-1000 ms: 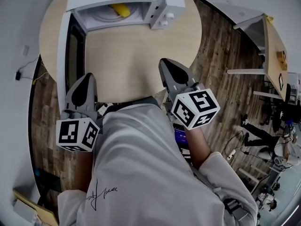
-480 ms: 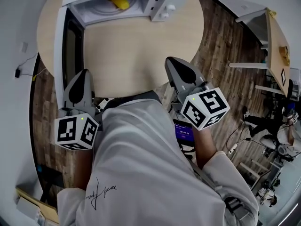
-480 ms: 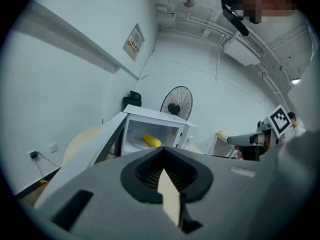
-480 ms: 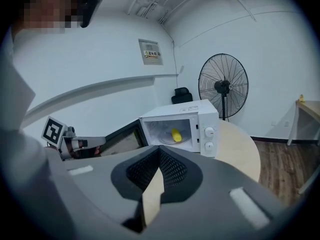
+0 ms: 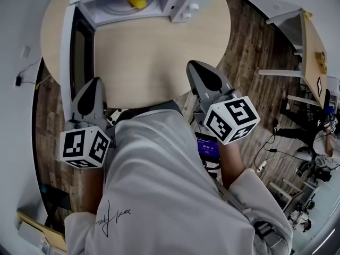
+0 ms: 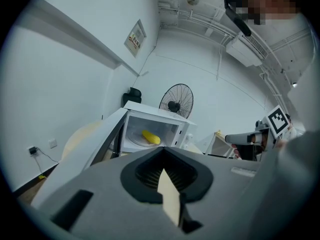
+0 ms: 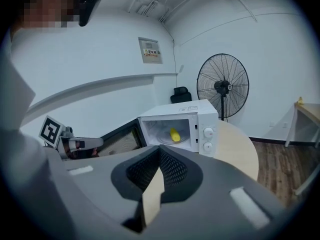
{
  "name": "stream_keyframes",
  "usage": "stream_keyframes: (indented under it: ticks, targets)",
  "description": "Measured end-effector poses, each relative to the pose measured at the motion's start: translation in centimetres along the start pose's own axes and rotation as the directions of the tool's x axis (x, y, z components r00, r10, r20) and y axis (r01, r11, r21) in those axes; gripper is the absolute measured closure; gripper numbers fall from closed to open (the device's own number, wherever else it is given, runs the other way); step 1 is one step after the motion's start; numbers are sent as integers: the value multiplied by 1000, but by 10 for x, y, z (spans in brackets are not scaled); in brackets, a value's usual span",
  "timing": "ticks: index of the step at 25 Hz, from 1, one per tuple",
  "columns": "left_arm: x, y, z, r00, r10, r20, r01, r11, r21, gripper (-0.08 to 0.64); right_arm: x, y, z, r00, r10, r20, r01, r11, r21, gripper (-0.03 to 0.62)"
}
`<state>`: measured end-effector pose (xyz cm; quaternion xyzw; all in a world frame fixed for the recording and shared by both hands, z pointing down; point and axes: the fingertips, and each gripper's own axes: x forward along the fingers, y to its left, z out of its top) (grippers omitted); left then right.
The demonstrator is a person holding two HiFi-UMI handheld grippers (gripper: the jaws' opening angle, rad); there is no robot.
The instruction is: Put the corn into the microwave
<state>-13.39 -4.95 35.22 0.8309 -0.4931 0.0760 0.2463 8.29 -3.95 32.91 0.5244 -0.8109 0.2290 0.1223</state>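
Observation:
The yellow corn lies on the glass plate inside the white microwave, which stands at the far side of the round table. The oven's door hangs wide open toward the left. Both grippers hover at the table's near edge, well short of the oven. My left gripper is shut and empty, close to the end of the open door. My right gripper is shut and empty too. The corn shows in the left gripper view past the closed left gripper. In the right gripper view the corn lies beyond the closed right gripper.
A bare stretch of the round wooden table lies between grippers and oven. A standing fan is behind the table. A second table stands to the right on the wood floor, with cables near it.

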Motion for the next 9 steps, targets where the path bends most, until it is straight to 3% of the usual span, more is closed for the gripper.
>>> stream_keyframes:
  ticks: [9]
  targets:
    - [-4, 2, -7, 1000, -3, -21, 2, 1000, -26, 571, -3, -6, -11, 998, -43, -53, 42, 999, -19, 583]
